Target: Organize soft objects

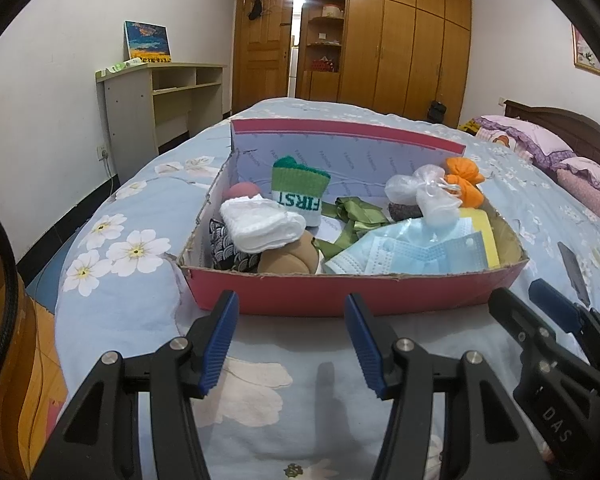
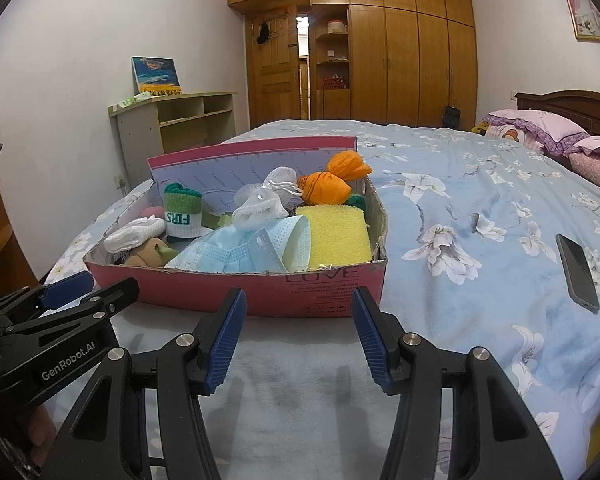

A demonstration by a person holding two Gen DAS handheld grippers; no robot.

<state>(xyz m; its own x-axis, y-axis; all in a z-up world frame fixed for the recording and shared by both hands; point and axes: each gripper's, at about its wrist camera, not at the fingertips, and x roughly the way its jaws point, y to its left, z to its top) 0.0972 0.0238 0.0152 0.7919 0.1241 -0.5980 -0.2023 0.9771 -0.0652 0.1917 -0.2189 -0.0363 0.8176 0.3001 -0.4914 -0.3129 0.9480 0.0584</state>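
Note:
A red cardboard box [image 1: 340,294] [image 2: 260,284] stands on the flowered bed, its lid up behind. It holds blue face masks [image 1: 412,254] [image 2: 244,250], a yellow sponge [image 2: 336,236], a green and white "FIRST" sock [image 1: 300,188] [image 2: 182,210], a white rolled cloth [image 1: 264,222], white mesh pouches [image 1: 424,192] [image 2: 260,200], an orange cloth bundle [image 1: 466,184] [image 2: 332,182] and a green ribbon [image 1: 356,220]. My left gripper [image 1: 290,344] is open and empty just before the box's near wall. My right gripper [image 2: 300,340] is open and empty beside it.
A black phone [image 2: 578,272] [image 1: 574,272] lies on the bedspread to the right of the box. Purple pillows [image 2: 540,128] and the headboard are at the far right. A desk shelf [image 1: 160,96] stands by the left wall, wardrobes behind.

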